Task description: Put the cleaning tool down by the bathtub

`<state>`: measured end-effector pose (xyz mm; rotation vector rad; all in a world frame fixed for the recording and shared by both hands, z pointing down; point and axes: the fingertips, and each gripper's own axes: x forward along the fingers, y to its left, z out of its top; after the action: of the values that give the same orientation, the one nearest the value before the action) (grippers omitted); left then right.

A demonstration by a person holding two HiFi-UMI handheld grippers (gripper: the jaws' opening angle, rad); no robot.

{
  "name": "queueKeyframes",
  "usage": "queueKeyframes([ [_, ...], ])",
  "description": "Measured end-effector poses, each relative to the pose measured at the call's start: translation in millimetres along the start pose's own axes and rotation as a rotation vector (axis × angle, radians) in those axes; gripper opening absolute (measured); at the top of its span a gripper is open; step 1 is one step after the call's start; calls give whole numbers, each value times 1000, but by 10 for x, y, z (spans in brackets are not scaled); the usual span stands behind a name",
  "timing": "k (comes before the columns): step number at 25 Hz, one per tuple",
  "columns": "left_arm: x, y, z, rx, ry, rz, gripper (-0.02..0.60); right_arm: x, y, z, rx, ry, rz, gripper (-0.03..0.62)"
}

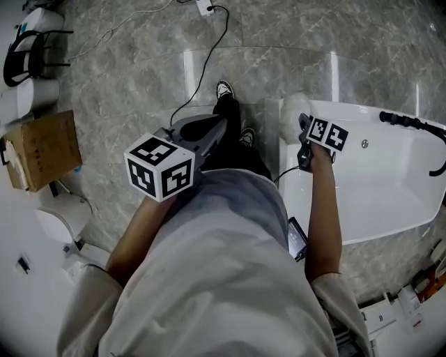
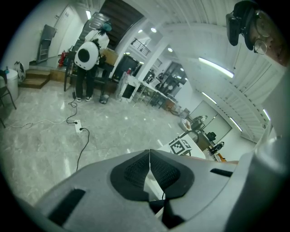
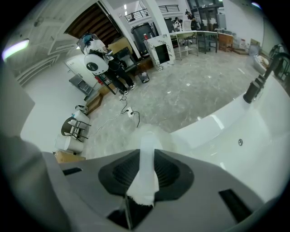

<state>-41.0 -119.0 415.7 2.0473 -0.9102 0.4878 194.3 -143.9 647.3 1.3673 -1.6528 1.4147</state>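
At the far left of the head view, a chair with a black frame (image 1: 24,49) and a brown cardboard box (image 1: 42,150) are seen on the grey marbled floor (image 1: 118,84), the box nearer the person. To their right, the grey left tongs (image 1: 219,125), topped by a black-and-white marker cube, are held above the floor in front of the person's body. In the left gripper view the ribbed black pads (image 2: 136,170) are pressed together at their tips, and nothing is gripped between them.

A thin black cable (image 1: 202,70) is laid across the floor from near the left tongs up to a white power strip (image 1: 204,7) at the top edge. A black-and-white shoe (image 1: 224,89) is seen beside the cable, pointing away from the person.

Further right, the white cleaning tool with a fluffy head (image 1: 295,110) is carried in the right tongs (image 1: 303,125). In the right gripper view its pale, translucent handle is clamped between the pads, and the fluffy head projects beyond the tips. The head is held at the left end of the glossy white bathtub (image 1: 380,236), over the line where the rim meets the floor. Whether it touches the rim cannot be told. The tool has not been set down.

The bathtub fills the right of the head view, and a black tap with a hose (image 1: 408,122) is mounted on its far right rim.
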Motion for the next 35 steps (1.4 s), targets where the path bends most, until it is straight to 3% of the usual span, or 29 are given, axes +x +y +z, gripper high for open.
queueKeyframes([
  [8, 11, 39, 5, -3, 12, 5, 9, 83, -92, 31, 20, -3, -37, 81],
  [13, -6, 54, 12, 42, 26, 24, 9, 124, -86, 11, 29, 5, -44, 81],
  [35, -14, 55, -52, 13, 24, -10, 9, 135, -83, -49, 99, 9, -73, 98],
])
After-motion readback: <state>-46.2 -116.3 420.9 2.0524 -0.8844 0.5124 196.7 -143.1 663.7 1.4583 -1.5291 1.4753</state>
